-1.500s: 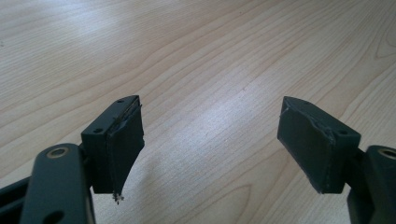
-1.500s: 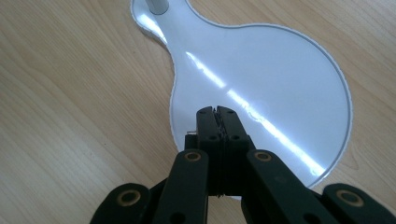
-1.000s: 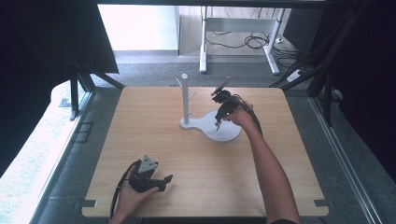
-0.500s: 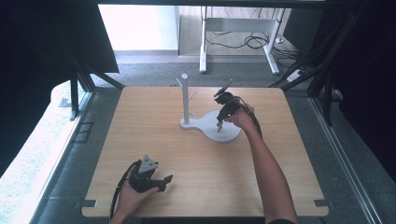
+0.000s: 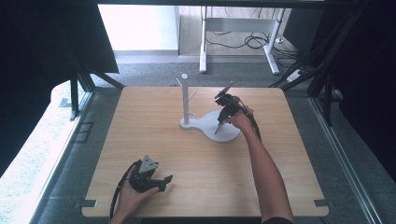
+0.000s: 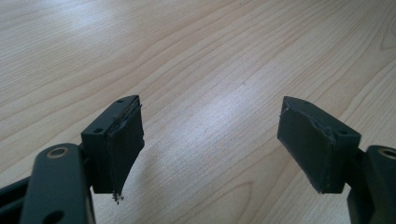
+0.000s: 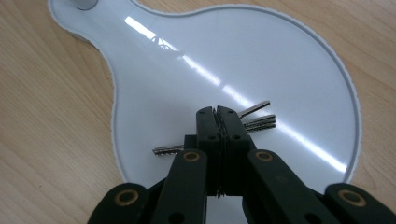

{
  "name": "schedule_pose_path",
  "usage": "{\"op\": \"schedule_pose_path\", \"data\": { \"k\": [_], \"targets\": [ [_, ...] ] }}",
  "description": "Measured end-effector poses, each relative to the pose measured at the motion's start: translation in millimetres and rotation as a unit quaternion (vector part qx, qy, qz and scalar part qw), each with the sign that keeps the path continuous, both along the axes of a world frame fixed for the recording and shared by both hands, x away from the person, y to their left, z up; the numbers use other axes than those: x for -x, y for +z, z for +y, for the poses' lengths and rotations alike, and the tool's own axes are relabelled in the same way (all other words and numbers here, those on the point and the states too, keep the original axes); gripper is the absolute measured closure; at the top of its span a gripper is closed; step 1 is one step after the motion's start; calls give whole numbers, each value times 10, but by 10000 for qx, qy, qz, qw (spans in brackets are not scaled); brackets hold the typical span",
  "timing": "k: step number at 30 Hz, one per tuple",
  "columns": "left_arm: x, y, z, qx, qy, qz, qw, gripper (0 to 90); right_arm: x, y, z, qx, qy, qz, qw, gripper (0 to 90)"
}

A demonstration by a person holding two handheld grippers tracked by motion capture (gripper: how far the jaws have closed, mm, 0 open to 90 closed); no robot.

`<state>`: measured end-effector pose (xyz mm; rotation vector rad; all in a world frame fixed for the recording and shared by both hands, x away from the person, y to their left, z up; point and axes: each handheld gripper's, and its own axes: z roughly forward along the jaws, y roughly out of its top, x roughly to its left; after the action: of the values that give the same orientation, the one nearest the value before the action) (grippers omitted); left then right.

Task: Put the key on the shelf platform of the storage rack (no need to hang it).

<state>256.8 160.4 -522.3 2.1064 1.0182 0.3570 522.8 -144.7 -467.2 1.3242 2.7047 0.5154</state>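
here right tool (image 7: 217, 112) clamps keys (image 7: 254, 120), heads hidden | left tool (image 6: 210, 140) agape

The right gripper (image 5: 219, 127) sits lower in the high view than a second ago, its tips now down over the round part of the white stand base (image 5: 233, 135), right of centre in the frame. Its jaws are pressed together on a bunch of keys (image 7: 254, 122) just above that tray.
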Motion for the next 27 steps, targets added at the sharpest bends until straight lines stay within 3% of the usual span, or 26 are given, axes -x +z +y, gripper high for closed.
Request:
{"op": "schedule_pose_path", "data": {
  "k": [3, 11, 17, 23, 27],
  "targets": [
    [-2, -5, -1, -7, -6, 1, 10000, 229, -7, -46, -22, -105, -53, -1, 9999, 890],
    [-1, -10, -11, -25, -23, 20, 10000, 228, 11, -90, -37, -32, -84, -26, 10000, 875],
    [-2, -15, -17, -31, -34, 42, 10000, 227, 37, -52, -35, 35, 49, -210, 9998, 707],
    [-5, -28, -16, 4, -55, 76, 10000, 226, 105, 53, -58, -70, 56, -321, 9994, 609],
    [-16, -69, 8, -10, 9, 134, 9999, 227, 161, 113, -102, -268, 106, -350, 9990, 550]
  ]
}}
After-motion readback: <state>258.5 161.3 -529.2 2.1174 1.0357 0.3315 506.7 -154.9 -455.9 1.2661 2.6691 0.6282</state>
